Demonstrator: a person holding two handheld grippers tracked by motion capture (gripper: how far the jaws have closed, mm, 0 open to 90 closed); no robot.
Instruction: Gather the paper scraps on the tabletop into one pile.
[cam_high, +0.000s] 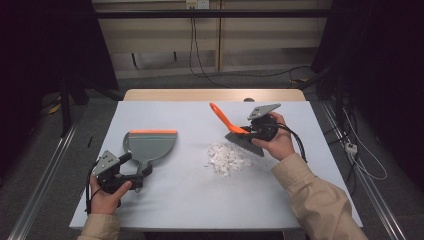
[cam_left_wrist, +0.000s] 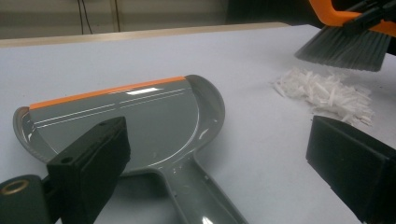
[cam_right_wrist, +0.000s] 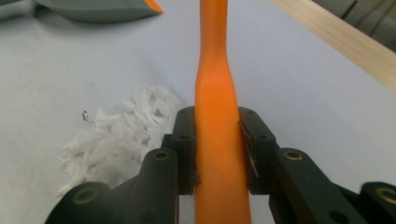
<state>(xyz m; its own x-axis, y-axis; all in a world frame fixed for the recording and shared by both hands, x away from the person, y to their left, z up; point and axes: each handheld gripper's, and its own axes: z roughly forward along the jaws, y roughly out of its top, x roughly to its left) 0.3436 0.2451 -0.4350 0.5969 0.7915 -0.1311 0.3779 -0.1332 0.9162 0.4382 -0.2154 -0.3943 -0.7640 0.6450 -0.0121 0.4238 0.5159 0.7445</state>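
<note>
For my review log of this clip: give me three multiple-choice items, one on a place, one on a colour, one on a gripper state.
1. Where does the pile of white shreds lie?
A. inside the dustpan
B. on the table between dustpan and brush
C. on the floor

2. What colour is the dustpan's front lip?
A. orange
B. blue
C. white

3. How stands the left gripper?
A. shut on the brush
B. shut on the dustpan handle
C. open astride the dustpan handle

Key: 1 B, the shreds sit between the dustpan and the brush; 2 A, an orange strip; 3 C, the jaws stand apart either side of the handle.
</note>
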